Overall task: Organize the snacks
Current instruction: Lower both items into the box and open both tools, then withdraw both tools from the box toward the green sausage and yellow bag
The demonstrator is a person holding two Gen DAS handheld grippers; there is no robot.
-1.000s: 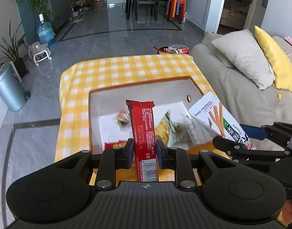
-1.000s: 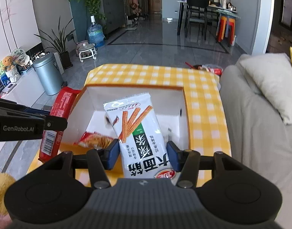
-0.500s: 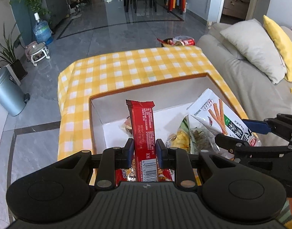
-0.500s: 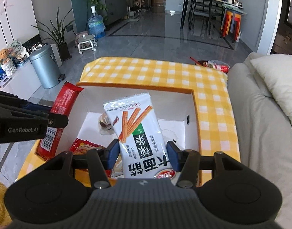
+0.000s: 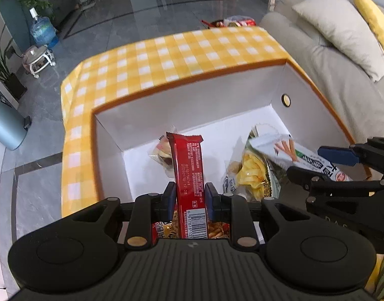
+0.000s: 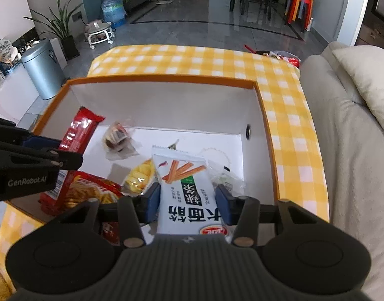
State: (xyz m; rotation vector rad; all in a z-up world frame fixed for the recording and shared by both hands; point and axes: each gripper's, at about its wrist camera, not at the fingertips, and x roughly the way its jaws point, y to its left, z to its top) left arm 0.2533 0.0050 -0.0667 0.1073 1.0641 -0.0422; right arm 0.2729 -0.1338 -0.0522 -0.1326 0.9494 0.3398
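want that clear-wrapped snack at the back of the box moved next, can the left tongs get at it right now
Probably not yet. The left tongs are shut on the red bar, so they are full. The clear-wrapped snack lies uncovered on the box floor, so the path itself looks free.

Left tool (image 6: 39, 160), side of its black body, white lettering: "GenRobot.AI".

Right tool's (image 5: 342, 170) black body, faint embossed letters "D A S"; the remainder cannot be made out.

Red bar wrapper (image 5: 189, 173) in the left tool: printed date line reads roughly "2026019 17 28"; a barcode below it with digits beginning "6 91787"; the small white text above is too fine to read.

White stick-snack packet (image 6: 189, 193): large black Chinese characters, seen upside down, a green band with white characters, and a red oval brand logo at the near end, illegible.
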